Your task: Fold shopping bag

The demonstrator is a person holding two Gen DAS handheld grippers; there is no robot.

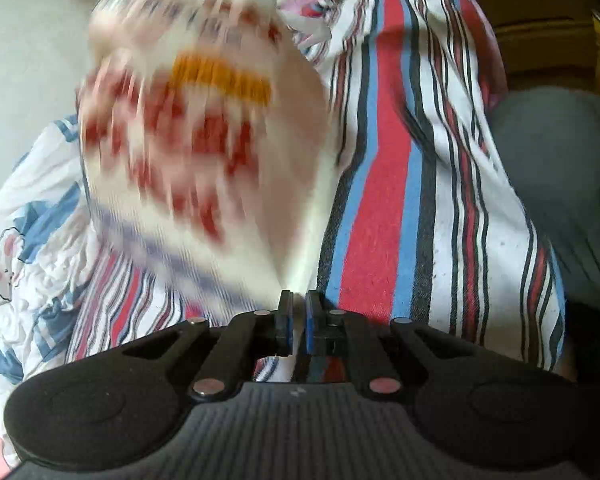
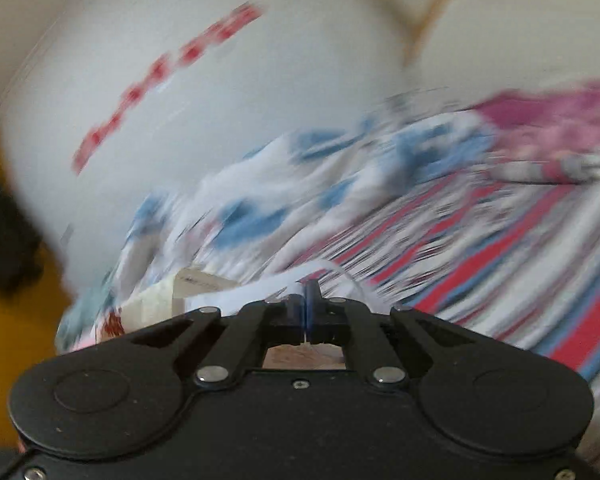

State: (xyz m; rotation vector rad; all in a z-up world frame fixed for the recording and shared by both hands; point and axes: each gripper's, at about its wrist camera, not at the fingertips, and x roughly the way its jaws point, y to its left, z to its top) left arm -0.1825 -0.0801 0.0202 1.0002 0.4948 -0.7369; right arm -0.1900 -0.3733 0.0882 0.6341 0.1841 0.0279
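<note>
The shopping bag (image 1: 204,148) is white plastic with red print and an orange band, blurred by motion, and hangs in the air above the bed in the left wrist view. My left gripper (image 1: 299,300) is shut on a corner of the bag. My right gripper (image 2: 304,294) is shut on a thin edge of the bag (image 2: 284,286), which spreads left of the jaws as crumpled white plastic. The right wrist view is heavily blurred.
A striped red, blue, black and white sheet (image 1: 400,200) covers the bed. A white and blue cartoon quilt (image 1: 24,248) lies at the left and also shows in the right wrist view (image 2: 300,184). A pink floral cloth (image 2: 548,128) lies beyond. A white wall (image 2: 204,92) stands behind.
</note>
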